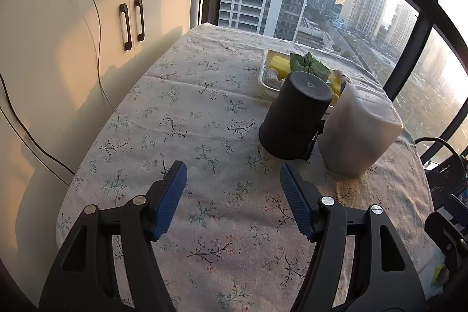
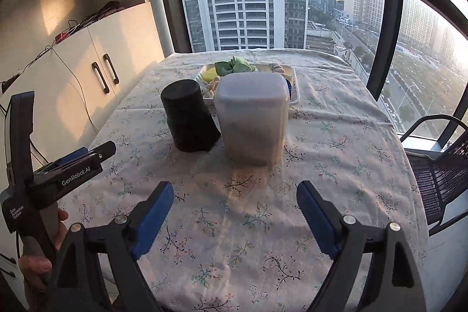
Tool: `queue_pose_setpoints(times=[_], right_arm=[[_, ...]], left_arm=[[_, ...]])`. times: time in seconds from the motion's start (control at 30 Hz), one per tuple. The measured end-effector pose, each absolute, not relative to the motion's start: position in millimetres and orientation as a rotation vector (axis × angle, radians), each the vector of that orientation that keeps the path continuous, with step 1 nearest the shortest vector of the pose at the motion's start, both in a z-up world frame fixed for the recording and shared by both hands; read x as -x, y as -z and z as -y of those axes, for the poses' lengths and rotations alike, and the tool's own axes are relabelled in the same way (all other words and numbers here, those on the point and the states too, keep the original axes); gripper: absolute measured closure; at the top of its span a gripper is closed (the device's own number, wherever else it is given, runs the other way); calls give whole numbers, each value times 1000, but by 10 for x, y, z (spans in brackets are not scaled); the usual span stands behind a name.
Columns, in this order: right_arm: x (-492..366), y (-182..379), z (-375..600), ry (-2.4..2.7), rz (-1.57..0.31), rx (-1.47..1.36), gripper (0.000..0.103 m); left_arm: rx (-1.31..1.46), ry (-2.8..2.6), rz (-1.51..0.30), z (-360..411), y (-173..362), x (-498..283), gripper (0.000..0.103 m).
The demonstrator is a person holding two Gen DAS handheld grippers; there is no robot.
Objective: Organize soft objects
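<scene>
Partly hidden: tray (image 2: 295,95) contents behind black cup (image 2: 188,119), frosted container (image 2: 253,119).

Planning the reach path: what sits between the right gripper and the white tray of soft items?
In the right wrist view, the translucent plastic container stands between the right gripper and the white tray, with bare floral tablecloth before it.

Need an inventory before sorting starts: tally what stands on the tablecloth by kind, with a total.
Black cup, upside down: 1
Frosted container, upside down: 1
White tray of soft items: 1
Total: 3
Items inside the tray are partly hidden, so not counted.
</scene>
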State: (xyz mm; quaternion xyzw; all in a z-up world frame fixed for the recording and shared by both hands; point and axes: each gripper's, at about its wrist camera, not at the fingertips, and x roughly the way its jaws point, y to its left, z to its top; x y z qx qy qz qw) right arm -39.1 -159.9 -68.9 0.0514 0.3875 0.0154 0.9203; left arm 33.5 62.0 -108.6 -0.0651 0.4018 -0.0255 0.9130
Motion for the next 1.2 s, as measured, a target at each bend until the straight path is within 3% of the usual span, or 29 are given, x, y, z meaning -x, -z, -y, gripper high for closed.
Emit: queue_pose_setpoints(times=[0.07,0.2,0.3,0.57,1.2], right_arm=[[427,596,1569,5,-771,-86,6],[495,392,1552,108,-712,-56,0],[481,283,1576,164,-718,-67,0],[403,261,1584,255,-747,-38,0],[386,268,1819,309,-755,-82,0]], left_arm=[[153,55,-851,-566,1037,-328,24],[136,72,-853,-429,880,-268,20],[75,59,-866,-303,737,-224,6],[-52,-35,-765,-85,406,-68,6],[-67,106,-739,84,363,-29,6]])
